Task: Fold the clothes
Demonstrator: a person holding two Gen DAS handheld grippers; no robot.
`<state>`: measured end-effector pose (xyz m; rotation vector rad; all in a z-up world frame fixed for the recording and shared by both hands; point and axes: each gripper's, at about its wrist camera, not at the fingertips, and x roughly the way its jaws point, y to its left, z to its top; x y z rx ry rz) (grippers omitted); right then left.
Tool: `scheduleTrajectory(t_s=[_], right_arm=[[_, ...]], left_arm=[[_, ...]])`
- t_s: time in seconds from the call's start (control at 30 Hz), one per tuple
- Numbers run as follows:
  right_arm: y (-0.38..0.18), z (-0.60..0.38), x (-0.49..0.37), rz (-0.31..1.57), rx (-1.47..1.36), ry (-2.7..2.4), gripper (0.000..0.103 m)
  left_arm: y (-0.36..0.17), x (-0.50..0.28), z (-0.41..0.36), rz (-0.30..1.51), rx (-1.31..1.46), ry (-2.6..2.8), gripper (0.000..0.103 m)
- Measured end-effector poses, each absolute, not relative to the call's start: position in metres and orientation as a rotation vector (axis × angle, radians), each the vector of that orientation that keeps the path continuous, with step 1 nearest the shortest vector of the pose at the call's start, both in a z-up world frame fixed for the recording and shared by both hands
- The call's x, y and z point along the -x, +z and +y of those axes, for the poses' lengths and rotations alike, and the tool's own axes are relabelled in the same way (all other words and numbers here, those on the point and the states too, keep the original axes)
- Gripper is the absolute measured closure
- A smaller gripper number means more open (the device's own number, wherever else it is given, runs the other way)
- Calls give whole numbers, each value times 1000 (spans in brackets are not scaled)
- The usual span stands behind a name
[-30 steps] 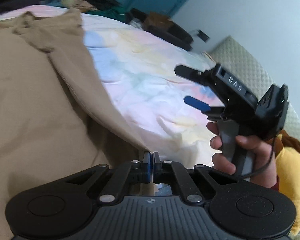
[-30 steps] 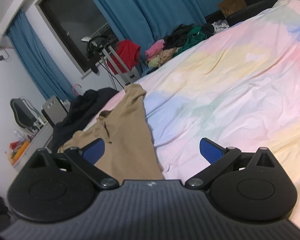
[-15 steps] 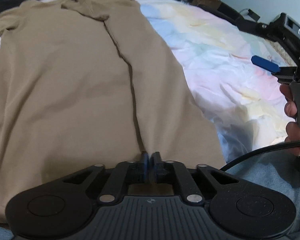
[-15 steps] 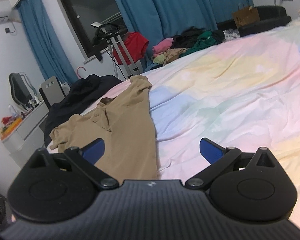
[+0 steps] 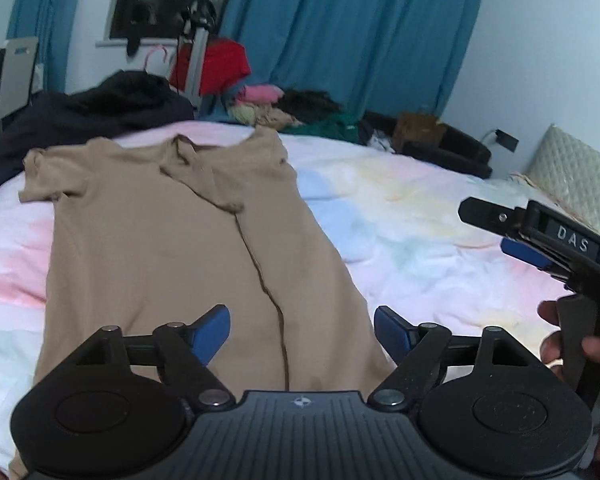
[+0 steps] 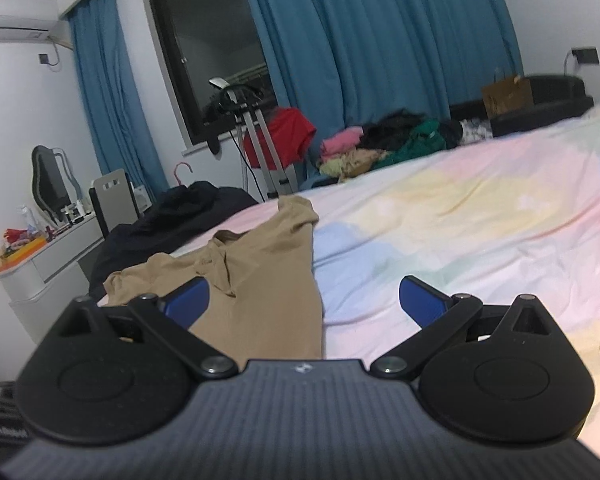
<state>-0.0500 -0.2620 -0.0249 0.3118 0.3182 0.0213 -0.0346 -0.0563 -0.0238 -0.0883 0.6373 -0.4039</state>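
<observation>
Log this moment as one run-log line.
stage: side fold laid | left gripper: jaws just opened, nothing between them | right gripper: open, empty | tan shirt: flat on pastel bedsheet, right side folded in

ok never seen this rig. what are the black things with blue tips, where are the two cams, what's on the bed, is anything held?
There is no robot arm. A person holds a handheld two-finger gripper in each hand, and each gripper carries a fisheye camera looking forward along its own fingers. The black shape filling the bottom of each picture is that gripper's body, and the blue tips are its finger pads.

In the left wrist view you see the left gripper, plus the right gripper in the person's hand off to the right. The right wrist view shows the right gripper's own fingers.

On the pastel bedsheet lies a tan T-shirt, its right side folded over the middle. Beyond the bed is a pile of clothes.

Nothing is held. The left jaws have just been opening with nothing between them, and the right jaws stand open too.
</observation>
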Motion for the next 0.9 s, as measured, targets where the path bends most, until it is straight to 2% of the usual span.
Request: scheduleTrajectory(t_s=[0.1, 0.17, 0.23, 0.6, 0.9], right_arm=[[-23, -258, 52, 300, -286, 18, 0], [-22, -255, 54, 287, -273, 20, 0], [-22, -253, 56, 273, -262, 20, 0], [-23, -242, 58, 261, -242, 22, 0], [-25, -234, 64, 215, -223, -30, 0]], left_arm=[[-19, 35, -54, 608, 58, -375, 12], [-16, 38, -52, 572, 41, -349, 3], [-17, 45, -50, 536, 17, -333, 2], [4, 55, -41, 445, -40, -277, 0], [71, 38, -50, 369, -114, -370, 0]])
